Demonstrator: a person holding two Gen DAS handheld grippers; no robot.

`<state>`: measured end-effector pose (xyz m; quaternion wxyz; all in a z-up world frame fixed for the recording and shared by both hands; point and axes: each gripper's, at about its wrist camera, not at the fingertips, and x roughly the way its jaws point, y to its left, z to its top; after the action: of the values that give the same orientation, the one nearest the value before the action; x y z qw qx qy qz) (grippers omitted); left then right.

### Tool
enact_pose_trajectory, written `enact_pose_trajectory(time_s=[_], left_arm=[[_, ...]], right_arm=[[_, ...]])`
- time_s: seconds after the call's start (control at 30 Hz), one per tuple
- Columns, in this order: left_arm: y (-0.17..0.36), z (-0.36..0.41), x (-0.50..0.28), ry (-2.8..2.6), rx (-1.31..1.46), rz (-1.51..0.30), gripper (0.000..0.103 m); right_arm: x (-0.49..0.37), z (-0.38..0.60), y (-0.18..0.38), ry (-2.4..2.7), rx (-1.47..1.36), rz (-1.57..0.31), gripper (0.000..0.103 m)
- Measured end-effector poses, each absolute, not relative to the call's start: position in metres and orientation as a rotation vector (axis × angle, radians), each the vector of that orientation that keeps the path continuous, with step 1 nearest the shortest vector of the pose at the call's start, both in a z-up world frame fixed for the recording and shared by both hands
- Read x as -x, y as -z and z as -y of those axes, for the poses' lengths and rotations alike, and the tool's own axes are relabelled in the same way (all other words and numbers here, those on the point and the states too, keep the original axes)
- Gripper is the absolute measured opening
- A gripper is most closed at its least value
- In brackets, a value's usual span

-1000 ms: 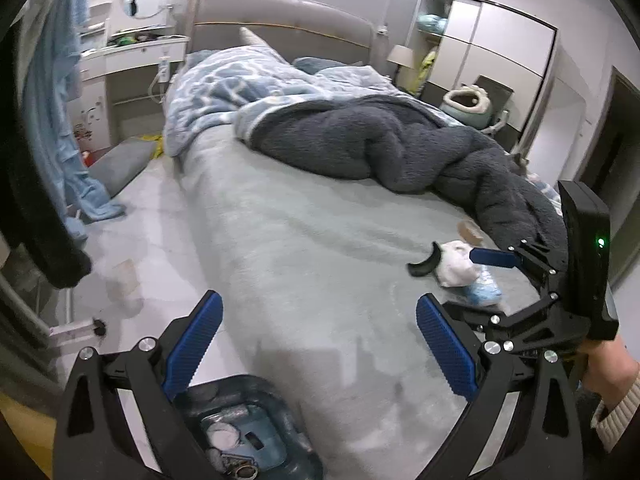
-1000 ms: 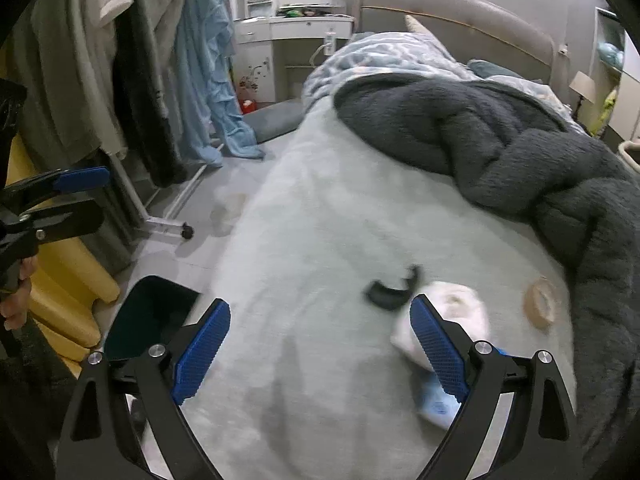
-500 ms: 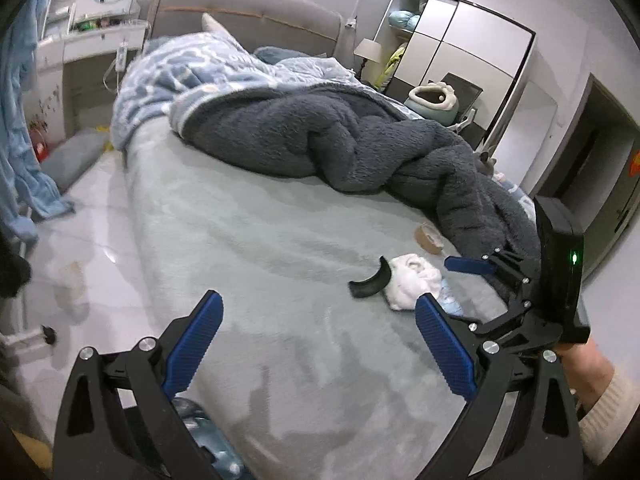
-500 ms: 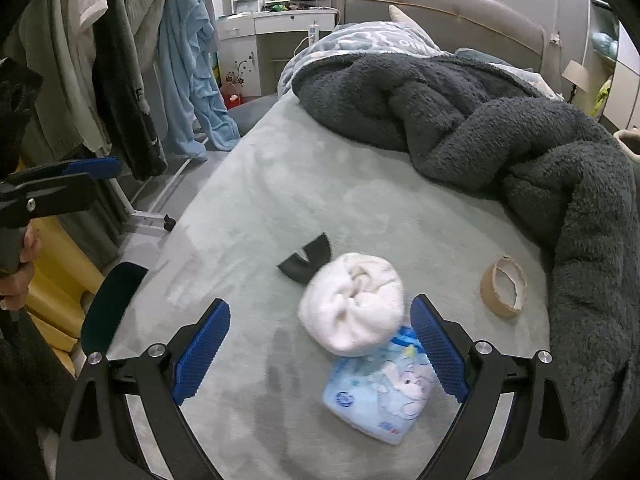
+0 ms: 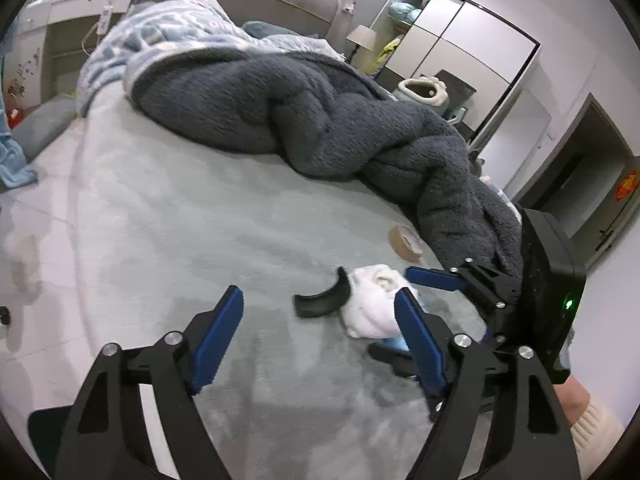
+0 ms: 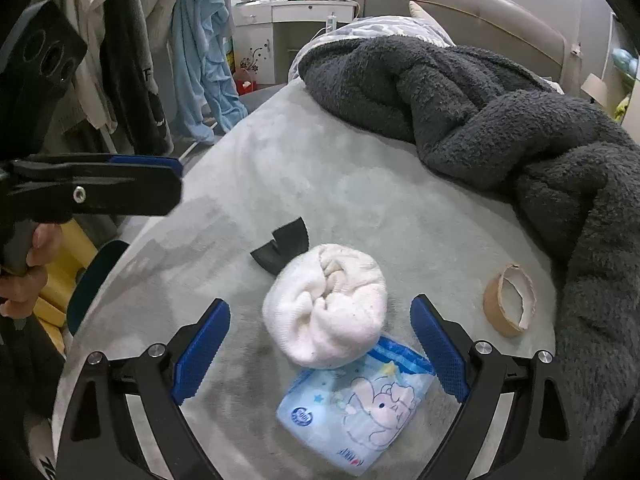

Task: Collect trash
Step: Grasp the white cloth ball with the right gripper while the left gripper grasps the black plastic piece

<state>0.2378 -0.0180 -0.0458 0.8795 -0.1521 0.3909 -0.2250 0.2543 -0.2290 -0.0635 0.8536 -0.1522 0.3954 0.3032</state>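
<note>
Jaws first: held those of the left gripper (image 5: 318,300) partly apart, nothing gripped between them; had just been closing them somewhat. Held those of the right gripper (image 6: 320,312) wide, one on either side of a white rolled cloth (image 6: 326,306), with a clear gap between each blue pad and the cloth, so no grip on it.

Pointed both grippers down at the bed (image 6: 360,184): the left one over bare grey-green cover in from the bed's left edge, the right one from the foot end. Gripped the left gripper's handle with a hand (image 6: 24,276) out past the left edge.

Found the trash clustered near the foot of the bed:
- white rolled cloth in the middle of the cluster, resting on the cover
- light blue tissue pack (image 6: 356,412) printed with a cartoon, flat on the cover, its far end tucked under the cloth, nearest the foot edge
- black curved scrap (image 6: 282,246) touching the cloth on the headboard side, towards the left edge
- crushed cardboard tape ring (image 6: 508,306) apart from the cloth, towards the right edge, just beside the blanket

Saw a dark grey fleece blanket (image 6: 500,108) heaped along the right side of the bed, from the headboard down to the foot. Saw a dark teal rounded rim (image 6: 90,280) below the left edge; could not tell what it belonged to.
</note>
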Motion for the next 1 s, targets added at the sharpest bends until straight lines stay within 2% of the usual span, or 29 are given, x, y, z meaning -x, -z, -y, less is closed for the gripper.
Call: enact_pose_trajectory(time_s=[0.07, 0.23, 0.5, 0.67, 0.9, 1.0], left_arm=[[0.049, 0.026, -0.242, 0.474, 0.316, -0.822, 0.072], [0.058, 0.042, -0.252, 0.493, 0.308, -0.837, 0.06], [0.07, 0.055, -0.265, 0.492, 0.307, -0.872, 0.043], [0.078, 0.057, -0.274, 0.492, 0.345, -0.888, 0.037], [0.086, 0.062, -0.283, 0.507, 0.375, -0.909, 0.03], [0.086, 0.063, -0.285, 0.509, 0.377, -0.908, 0.022]], right_arm=[[-0.256, 0.23, 0.064, -0.64, 0.319, -0.826, 0.092], [-0.26, 0.232, 0.066, -0.653, 0.315, -0.831, 0.082], [-0.262, 0.233, 0.075, -0.669, 0.308, -0.846, 0.058], [-0.261, 0.236, 0.074, -0.676, 0.295, -0.845, 0.052], [-0.258, 0.238, 0.074, -0.684, 0.293, -0.842, 0.05], [-0.257, 0.238, 0.073, -0.684, 0.291, -0.842, 0.049]])
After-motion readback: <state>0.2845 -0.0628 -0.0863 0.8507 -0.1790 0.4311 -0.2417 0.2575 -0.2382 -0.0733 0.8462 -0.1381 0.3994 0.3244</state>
